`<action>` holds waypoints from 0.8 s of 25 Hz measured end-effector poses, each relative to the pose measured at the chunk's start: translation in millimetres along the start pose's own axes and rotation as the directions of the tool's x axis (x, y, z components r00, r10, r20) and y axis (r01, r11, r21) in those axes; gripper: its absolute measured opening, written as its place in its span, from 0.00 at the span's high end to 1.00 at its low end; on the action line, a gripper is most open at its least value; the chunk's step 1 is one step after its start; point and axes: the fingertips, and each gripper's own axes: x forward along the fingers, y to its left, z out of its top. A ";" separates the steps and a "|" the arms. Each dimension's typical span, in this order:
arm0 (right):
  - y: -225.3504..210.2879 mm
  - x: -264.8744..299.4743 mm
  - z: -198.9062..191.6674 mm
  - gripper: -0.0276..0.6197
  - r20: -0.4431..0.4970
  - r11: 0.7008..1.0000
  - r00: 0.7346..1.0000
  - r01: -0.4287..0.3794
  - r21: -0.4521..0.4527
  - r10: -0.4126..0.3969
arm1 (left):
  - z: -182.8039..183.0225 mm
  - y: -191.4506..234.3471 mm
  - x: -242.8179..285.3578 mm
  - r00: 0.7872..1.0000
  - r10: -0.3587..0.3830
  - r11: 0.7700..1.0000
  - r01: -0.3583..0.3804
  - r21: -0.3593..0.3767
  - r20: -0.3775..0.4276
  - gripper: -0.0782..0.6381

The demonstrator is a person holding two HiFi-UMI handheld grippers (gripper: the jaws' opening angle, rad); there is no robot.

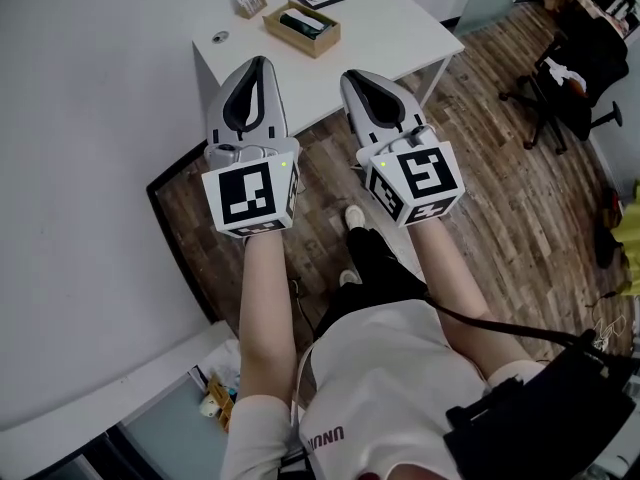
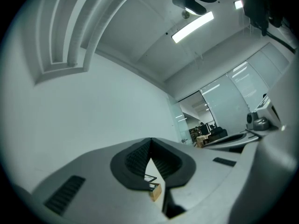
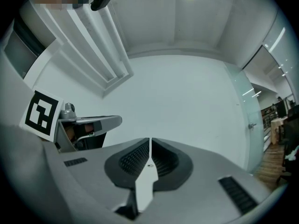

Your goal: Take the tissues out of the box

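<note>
Now the left gripper [image 1: 258,63] and the right gripper [image 1: 353,74] are both fully closed and empty, well apart from the tissue box [image 1: 301,28] on the bench [image 1: 385,18]. If they arrive closed, they may push the box instead of pinching the tissues [image 1: 305,22].

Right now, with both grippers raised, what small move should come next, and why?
Probably carry the right gripper forward toward the wooden box on the white table. Both it and the left gripper are shut and empty, apparently short of the table, and the tissues lie in the box.
</note>
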 end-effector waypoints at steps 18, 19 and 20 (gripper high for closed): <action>-83.1 116.8 -32.4 0.92 -0.050 1.000 0.999 -0.002 0.025 0.004 | -27.6 48.0 122.0 1.000 0.027 0.999 -0.026 0.020 -0.016 0.87; -88.6 124.5 -33.6 0.92 -0.052 1.000 0.999 -0.005 0.030 0.007 | -28.9 51.3 129.9 0.999 0.032 0.999 -0.031 0.025 -0.019 0.87; -94.4 131.7 -34.9 0.92 -0.056 0.999 0.998 -0.008 0.034 0.010 | -30.5 54.6 138.0 0.999 0.038 0.999 -0.037 0.027 -0.022 0.87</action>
